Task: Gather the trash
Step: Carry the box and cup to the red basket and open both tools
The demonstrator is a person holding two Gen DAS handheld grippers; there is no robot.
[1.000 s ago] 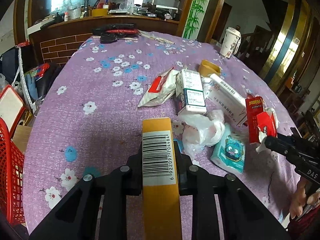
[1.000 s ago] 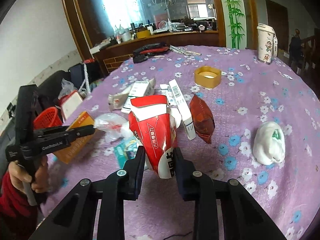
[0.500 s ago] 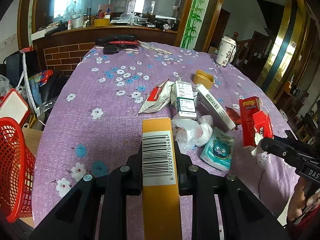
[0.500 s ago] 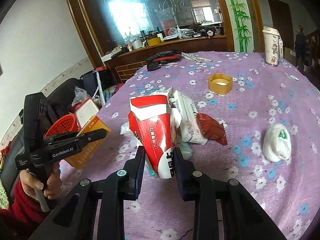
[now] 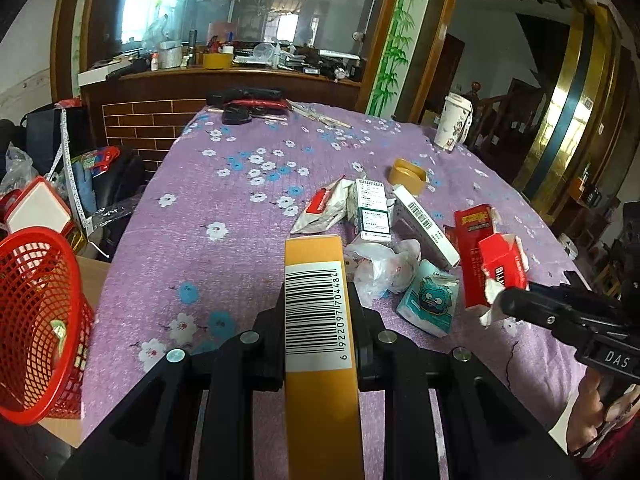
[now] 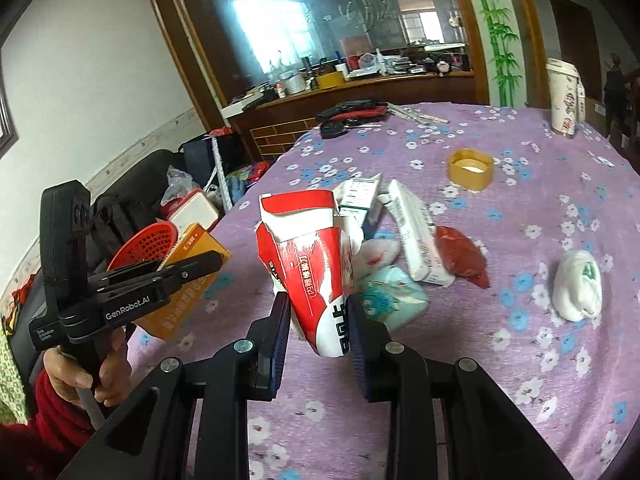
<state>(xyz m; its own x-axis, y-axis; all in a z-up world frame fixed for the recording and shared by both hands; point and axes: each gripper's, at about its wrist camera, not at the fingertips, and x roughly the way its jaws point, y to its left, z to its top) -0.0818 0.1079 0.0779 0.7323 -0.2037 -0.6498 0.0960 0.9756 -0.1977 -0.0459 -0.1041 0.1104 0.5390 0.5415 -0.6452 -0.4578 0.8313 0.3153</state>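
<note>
The left gripper is clamped on a yellow box with a barcode label, held lengthwise between the jaws above the near part of the table. The right gripper grips a torn red carton by its lower end, its open top tilted up and away.

More trash lies in a cluster mid-table: a white pouch, a green-and-white box, a long white box, a crumpled plastic bag and a tissue pack with a blue cartoon face. Right of these lie a dark red packet and a white wad, probably a bagged lump, though the view does not settle it. A yellow tape roll sits farther back, and a paper cup stands at the far right edge.

A red mesh basket stands off the table's near left side.
</note>
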